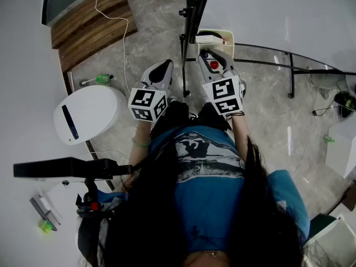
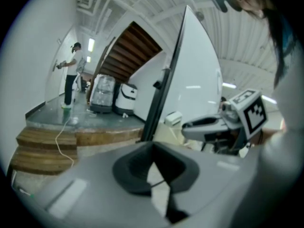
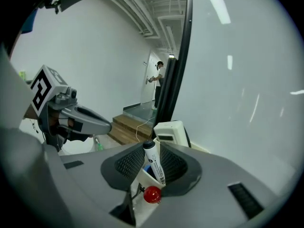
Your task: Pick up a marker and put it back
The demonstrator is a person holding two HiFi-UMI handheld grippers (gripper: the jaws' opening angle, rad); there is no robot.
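Note:
A white marker [image 3: 154, 163] with a black cap stands tilted in a small white holder [image 3: 142, 180] on the whiteboard's ledge. A red ball [image 3: 152, 194] sits just below it. My right gripper [image 3: 152, 159] has its ribbed pads on both sides of the marker and is shut on it. In the head view the right gripper [image 1: 213, 60] reaches to the ledge by the whiteboard [image 1: 278, 10]. My left gripper [image 2: 152, 167] is shut with nothing in it and hangs in the air to the left [image 1: 160, 70], apart from the ledge.
A white eraser [image 3: 171, 132] lies on the ledge just beyond the marker. The board's black stand pole [image 1: 189, 32] rises between the two grippers. A round white table [image 1: 89, 113] stands at left, with wooden steps [image 1: 92, 26] and a green bottle [image 1: 103, 78] beyond.

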